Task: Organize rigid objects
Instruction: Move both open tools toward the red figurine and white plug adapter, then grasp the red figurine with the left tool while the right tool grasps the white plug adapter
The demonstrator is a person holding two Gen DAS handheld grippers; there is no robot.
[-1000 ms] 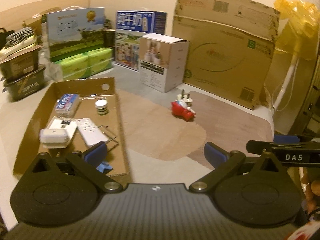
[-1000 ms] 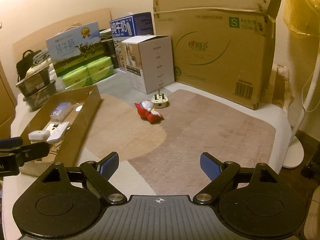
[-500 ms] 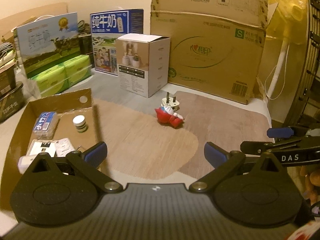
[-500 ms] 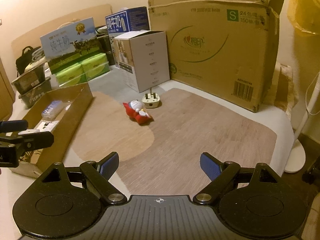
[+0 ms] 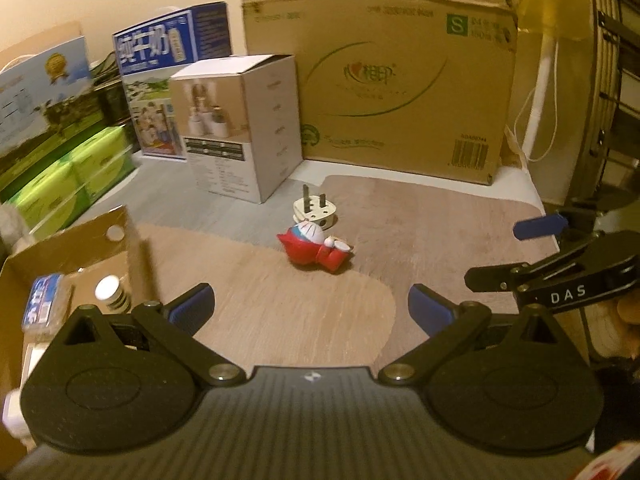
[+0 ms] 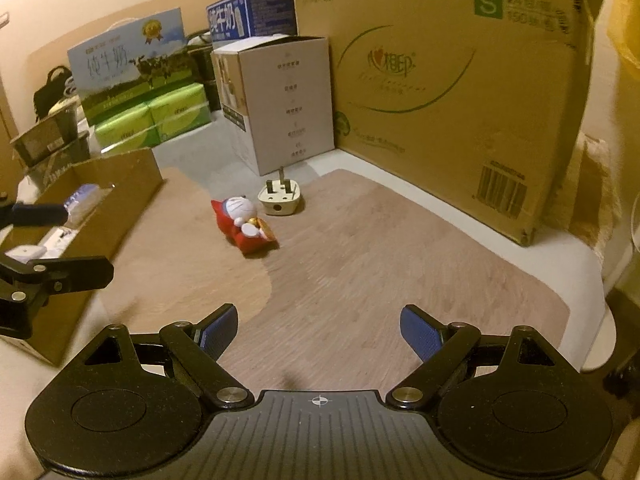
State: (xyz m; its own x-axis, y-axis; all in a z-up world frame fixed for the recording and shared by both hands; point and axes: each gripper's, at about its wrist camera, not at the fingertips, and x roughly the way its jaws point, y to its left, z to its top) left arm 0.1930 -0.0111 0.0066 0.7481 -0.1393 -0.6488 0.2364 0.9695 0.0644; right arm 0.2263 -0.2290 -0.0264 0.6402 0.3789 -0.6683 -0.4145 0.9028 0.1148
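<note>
A red and white toy figure (image 5: 316, 246) lies on its side on the wood-pattern mat (image 5: 420, 232); it also shows in the right wrist view (image 6: 244, 226). A white wall plug (image 5: 314, 210) lies just behind it, prongs up, and shows in the right wrist view (image 6: 280, 198). A shallow cardboard tray (image 6: 108, 200) at the left holds a blue packet (image 5: 42, 306), a small white-capped jar (image 5: 112, 294) and white devices. My left gripper (image 5: 310, 312) is open and empty, short of the toy. My right gripper (image 6: 318, 330) is open and empty, further right.
A large cardboard carton (image 5: 380, 72) stands behind the mat. A white product box (image 5: 240, 124), milk cartons (image 5: 172, 76) and green tissue packs (image 5: 68, 176) line the back left. A fan stand (image 5: 540, 92) is at the right.
Both grippers have moved forward and to the right, toward the toy and plug. The tray has slid to the left edge of the left wrist view. Both grippers stay open.
</note>
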